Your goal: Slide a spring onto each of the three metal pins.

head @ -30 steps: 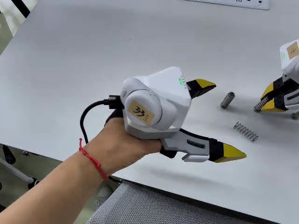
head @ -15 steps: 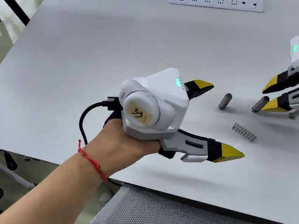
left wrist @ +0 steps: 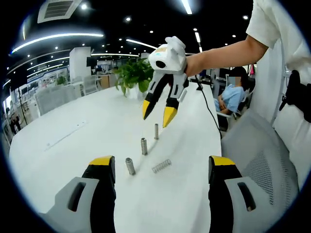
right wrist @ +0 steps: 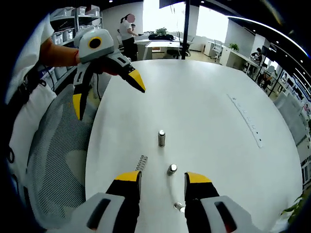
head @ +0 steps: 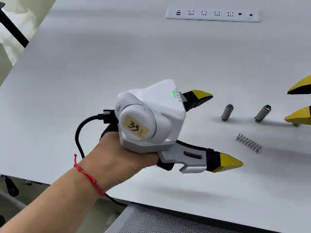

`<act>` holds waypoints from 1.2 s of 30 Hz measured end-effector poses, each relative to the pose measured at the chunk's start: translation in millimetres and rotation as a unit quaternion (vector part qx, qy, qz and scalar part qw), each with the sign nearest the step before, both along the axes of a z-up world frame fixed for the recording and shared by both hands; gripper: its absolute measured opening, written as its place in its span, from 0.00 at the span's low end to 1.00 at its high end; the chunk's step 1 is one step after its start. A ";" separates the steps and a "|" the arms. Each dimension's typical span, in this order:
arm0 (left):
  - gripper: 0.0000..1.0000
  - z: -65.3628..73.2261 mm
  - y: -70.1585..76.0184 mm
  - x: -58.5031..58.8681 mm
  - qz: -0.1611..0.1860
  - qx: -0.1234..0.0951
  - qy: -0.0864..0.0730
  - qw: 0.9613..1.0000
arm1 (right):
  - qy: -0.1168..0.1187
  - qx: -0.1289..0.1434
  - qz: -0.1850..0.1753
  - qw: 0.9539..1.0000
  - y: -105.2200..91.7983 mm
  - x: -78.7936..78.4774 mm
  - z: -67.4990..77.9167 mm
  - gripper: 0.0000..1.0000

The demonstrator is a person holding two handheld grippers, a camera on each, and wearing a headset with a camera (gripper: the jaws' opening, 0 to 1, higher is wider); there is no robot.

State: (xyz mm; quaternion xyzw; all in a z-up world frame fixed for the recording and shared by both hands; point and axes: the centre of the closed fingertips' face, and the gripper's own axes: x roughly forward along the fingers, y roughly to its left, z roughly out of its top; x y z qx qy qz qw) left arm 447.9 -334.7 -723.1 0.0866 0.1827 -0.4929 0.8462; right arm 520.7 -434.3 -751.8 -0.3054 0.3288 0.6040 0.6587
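The left hand-held gripper (head: 218, 128) hovers released and empty over the table (head: 97, 58). The first sprung pin (head: 227, 112) and the second sprung pin (head: 262, 113) look done. The loose spring (head: 249, 142) lies flat at 5 o'clock from the first. The right hand-held gripper (head: 301, 100), at 3 o'clock, is also released and empty, and the bare pin (left wrist: 156, 131) stands near it.

I judge it best to pinch the spring lightly mid-length, stand it upright and thread it on. Approach from 6 o'clock, since the sprung pins stand near. The power strip (head: 212, 13) at 12 o'clock is well apart.

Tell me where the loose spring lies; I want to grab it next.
Head view: the loose spring lies flat on the table, right of centre, just below the two spring-covered pins.
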 end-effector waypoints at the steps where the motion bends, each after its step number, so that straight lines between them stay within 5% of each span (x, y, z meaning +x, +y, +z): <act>1: 0.77 -0.5 0.5 0.0 -0.002 0.006 -0.001 1.000 | -0.001 0.008 -0.007 1.000 -3.0 -3.4 4.0 0.34; 9: 0.74 -7.1 -0.9 -2.7 -0.033 0.052 -0.008 0.998 | 0.003 0.056 -0.055 0.997 -32.1 -20.1 15.8 0.43; 17: 0.67 -13.1 -7.7 -0.5 -0.071 0.103 -0.019 0.992 | 0.008 0.114 -0.100 0.988 -60.9 -42.2 21.4 0.52; 22: 0.58 -22.1 -16.4 3.0 -0.111 0.151 -0.031 0.982 | 0.006 0.139 -0.121 0.983 -81.4 -50.8 17.1 0.61; 26: 0.54 -33.5 -24.8 4.3 -0.151 0.195 -0.039 0.968 | 0.005 0.156 -0.142 0.978 -98.2 -56.3 14.1 0.66; 30: 0.51 -43.5 -34.6 3.6 -0.174 0.213 -0.029 0.961 | 0.006 0.169 -0.162 0.972 -115.3 -58.5 9.1 0.70; 31: 0.49 -47.7 -34.7 5.0 -0.185 0.230 -0.036 0.955 | 0.005 0.171 -0.166 0.971 -120.1 -59.3 7.4 0.71; 35: 0.43 -57.2 -41.5 10.2 -0.195 0.254 -0.042 0.947 | 0.003 0.177 -0.177 0.968 -132.4 -62.6 2.8 0.76; 36: 0.42 -62.3 -42.0 10.8 -0.200 0.267 -0.041 0.942 | 0.002 0.178 -0.179 0.968 -135.7 -63.6 1.1 0.77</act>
